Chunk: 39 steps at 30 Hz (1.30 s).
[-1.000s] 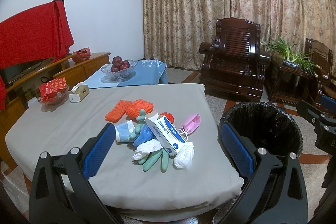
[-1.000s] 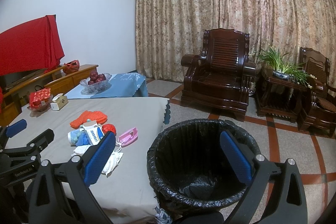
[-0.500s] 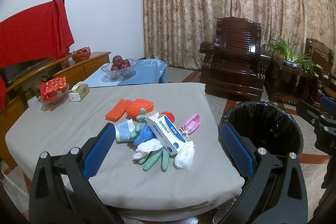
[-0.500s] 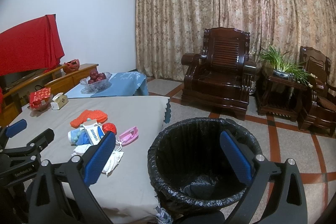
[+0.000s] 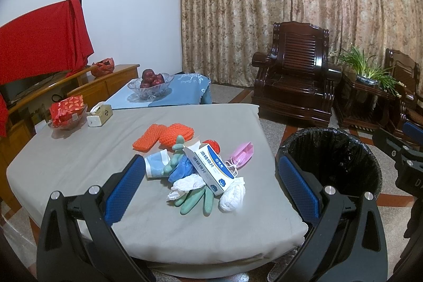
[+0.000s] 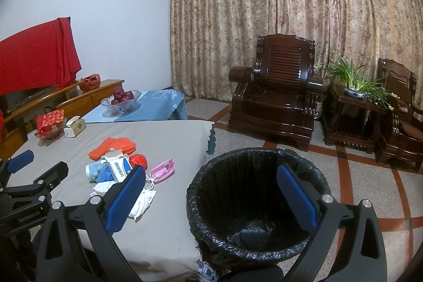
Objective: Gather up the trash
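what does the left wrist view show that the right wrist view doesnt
Only the left wrist view shows the green rubber glove's fingers in full. Only the right wrist view shows the bottom of the black-lined trash bin, holding no trash that shows. Both show the white-and-blue box, pink mask, orange foam nets and open left gripper and right gripper.

The table point(image 5: 79, 157), under a grey cloth, bears a heap of trash: orange foam nets point(image 5: 161, 135), a white-blue box point(image 5: 208, 165), green gloves point(image 5: 197, 198), a pink mask point(image 5: 242, 152), white wads point(image 5: 232, 193). Farther back sit a tissue box point(image 5: 99, 116) and what looks like a red packet point(image 5: 66, 110) in a dish.
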Available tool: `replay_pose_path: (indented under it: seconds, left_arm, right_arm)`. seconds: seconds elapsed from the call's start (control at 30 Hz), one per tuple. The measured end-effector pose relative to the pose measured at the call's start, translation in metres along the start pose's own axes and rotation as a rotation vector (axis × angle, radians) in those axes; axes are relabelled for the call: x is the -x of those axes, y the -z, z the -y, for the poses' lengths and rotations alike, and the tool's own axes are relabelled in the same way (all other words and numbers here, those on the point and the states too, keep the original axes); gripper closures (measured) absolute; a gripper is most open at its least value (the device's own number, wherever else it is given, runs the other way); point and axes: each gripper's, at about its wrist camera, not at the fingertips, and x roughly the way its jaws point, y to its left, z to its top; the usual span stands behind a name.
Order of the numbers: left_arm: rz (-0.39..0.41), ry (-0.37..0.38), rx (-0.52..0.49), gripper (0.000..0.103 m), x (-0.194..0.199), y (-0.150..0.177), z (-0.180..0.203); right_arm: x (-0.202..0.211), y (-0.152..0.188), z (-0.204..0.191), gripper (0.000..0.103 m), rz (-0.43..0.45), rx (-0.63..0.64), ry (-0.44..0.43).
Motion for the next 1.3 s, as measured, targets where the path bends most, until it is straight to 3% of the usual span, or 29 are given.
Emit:
replay_pose_path:
  seconds: [0.37, 0.6, 0.77, 0.87, 1.3]
  left_arm:
    - [-0.009, -0.005, 0.014, 0.005, -0.006, 0.005, -0.015]
    - [0.000, 0.027, 0.079, 0.005, -0.016, 0.006, -0.040]
    - [-0.003, -0.120, 0.052, 0.005, -0.034, 0.016, -0.076]
    - [-0.025, -0.159, 0.045, 0.005, -0.046, 0.026, -0.093]
    - [-0.097, -0.197, 0.103, 0.005, -0.098, 0.044, -0.139]
  right_arm:
    - [-0.012, 0.006, -0.016, 0.006, -0.016, 0.003, -0.024]
    - [-0.027, 0.008, -0.037, 0.006, -0.033, 0.011, -0.087]
    - [-0.049, 0.015, -0.065, 0.006, -0.043, 0.046, -0.156]
    - [-0.068, 0.026, -0.083, 0.006, -0.065, 0.062, -0.201]
    - [-0.160, 0.052, -0.136, 0.007, -0.189, 0.148, -0.329]
